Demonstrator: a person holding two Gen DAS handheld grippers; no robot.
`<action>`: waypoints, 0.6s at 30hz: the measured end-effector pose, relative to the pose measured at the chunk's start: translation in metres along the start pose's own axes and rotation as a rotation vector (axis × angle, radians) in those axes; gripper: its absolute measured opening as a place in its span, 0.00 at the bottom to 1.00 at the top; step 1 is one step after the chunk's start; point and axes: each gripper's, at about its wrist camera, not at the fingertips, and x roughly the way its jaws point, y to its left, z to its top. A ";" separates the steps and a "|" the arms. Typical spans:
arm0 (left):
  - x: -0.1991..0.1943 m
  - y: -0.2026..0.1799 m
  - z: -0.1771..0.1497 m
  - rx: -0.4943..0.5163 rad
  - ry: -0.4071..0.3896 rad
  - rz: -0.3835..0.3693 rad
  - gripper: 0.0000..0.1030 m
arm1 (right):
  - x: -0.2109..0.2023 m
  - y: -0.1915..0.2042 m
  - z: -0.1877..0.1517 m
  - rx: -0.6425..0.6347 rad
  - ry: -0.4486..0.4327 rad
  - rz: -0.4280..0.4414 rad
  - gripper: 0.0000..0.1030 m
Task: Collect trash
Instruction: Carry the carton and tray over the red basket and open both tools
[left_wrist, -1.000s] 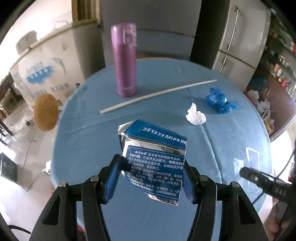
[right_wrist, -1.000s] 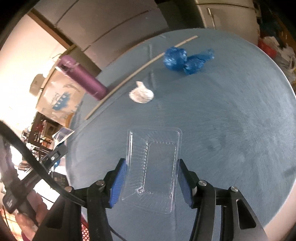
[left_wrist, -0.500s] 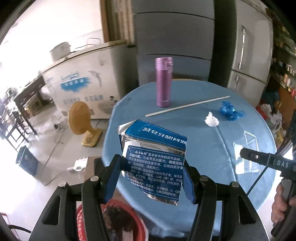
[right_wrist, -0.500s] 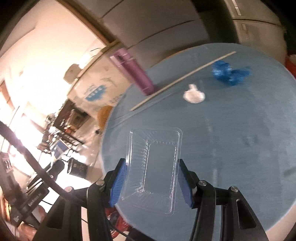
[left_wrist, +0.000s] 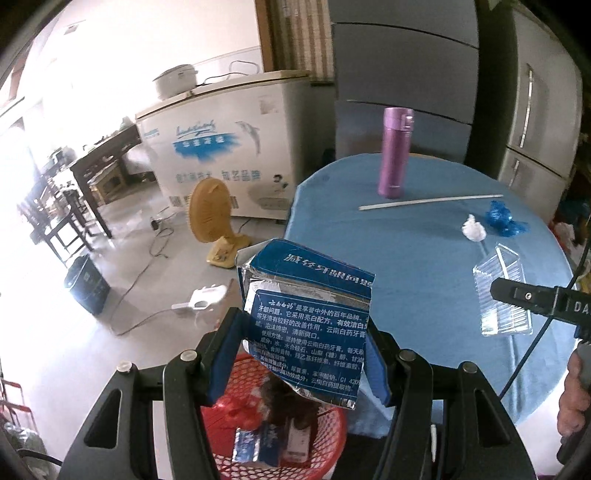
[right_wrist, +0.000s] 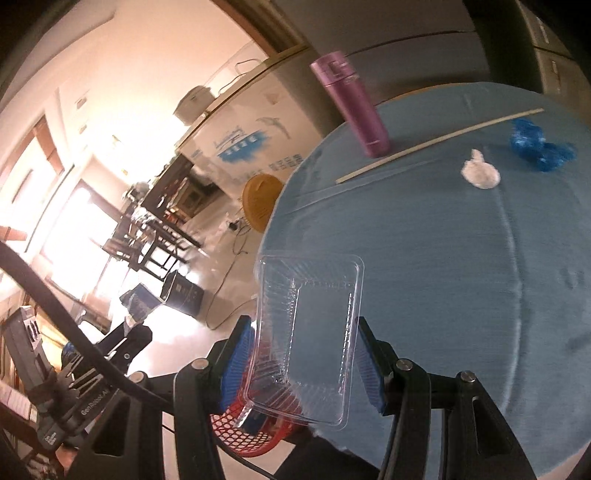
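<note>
Two pieces of trash in hand, one per gripper. Flattened blue toothpaste box (left_wrist: 308, 317) pinched between the blue pads of the left gripper (left_wrist: 297, 354), jaws part-way closed on its width. Clear plastic tray (right_wrist: 306, 339) clamped likewise in the right gripper (right_wrist: 299, 363), jaws part-way closed on its sides; same tray seen edge-on at right in the left wrist view.

Changed over the last second: both items carried off the blue tablecloth (left_wrist: 424, 258) toward its near edge. A second ago only cloth under each item; now red mesh basket (left_wrist: 273, 435) directly beneath the box, with wrappers already inside. Basket rim also visible under the lower corner of the tray in the right wrist view. Grip widths unchanged throughout, no slip of either item noted.

Meaning for task: transport stage nearly finished, release stage not yet begun. Box judged well placed for a drop. Tray judged only partly over the basket, so a little more travel probably needed.

Left on table: white crumpled tissue (left_wrist: 472, 229), blue crumpled plastic (left_wrist: 500, 218), long white stick (left_wrist: 428, 202). Purple flask (left_wrist: 394, 151) upright, probably not trash.
</note>
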 end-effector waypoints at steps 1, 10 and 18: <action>0.001 0.005 -0.003 -0.009 0.006 0.012 0.60 | 0.003 0.005 0.000 -0.012 0.006 0.006 0.56; 0.008 0.033 -0.019 -0.056 0.041 0.059 0.60 | 0.028 0.043 -0.008 -0.091 0.059 0.052 0.56; 0.018 0.043 -0.031 -0.075 0.081 0.073 0.60 | 0.051 0.068 -0.016 -0.138 0.109 0.095 0.56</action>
